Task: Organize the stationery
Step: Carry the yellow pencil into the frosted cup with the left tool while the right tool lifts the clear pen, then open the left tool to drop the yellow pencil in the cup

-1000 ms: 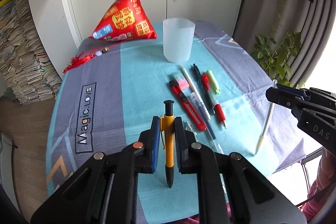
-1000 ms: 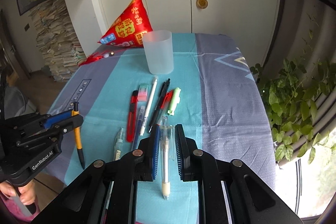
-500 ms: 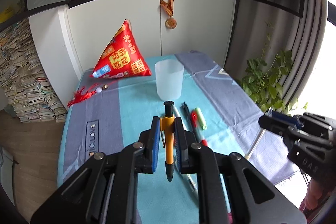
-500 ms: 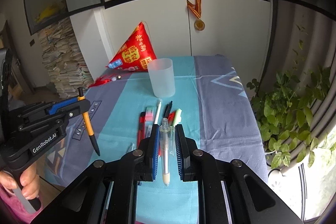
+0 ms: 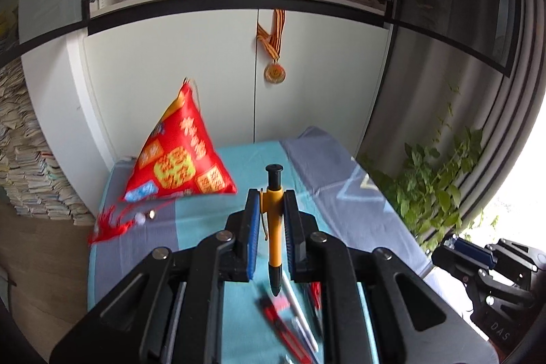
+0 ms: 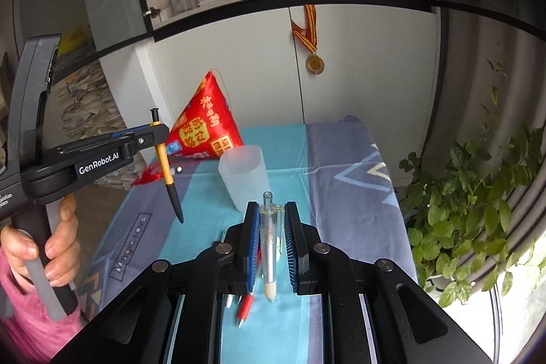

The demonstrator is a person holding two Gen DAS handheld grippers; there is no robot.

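- Holding a yellow pen (image 5: pixel 274 227), the left gripper (image 5: pixel 271 227) has its jaws narrowed on the barrel; the tip points down, above the tablecloth (image 5: pixel 239 166).
- The right gripper (image 6: pixel 271 248) is clamped on a clear pen (image 6: pixel 268 244) in the same manner, cap end up, pale tip down.
- The cup (image 6: pixel 245 178) stands upright on the cloth ahead of the right gripper, just in front of the red pouch (image 6: pixel 203 128). More pens (image 5: pixel 293 306) lie flat below the left gripper; that part is blurred.
- Risk: the cup looks light and its mouth narrow. A pen tip striking the rim off-centre could tip it over.
- Risk: both grippers heading for the one cup together could collide above it. One at a time seems safer.
- Risk: each pen is pinched at a single band on a smooth barrel, so it may swing or slip before release.
- Risk: releasing too high lets a pen bounce out.
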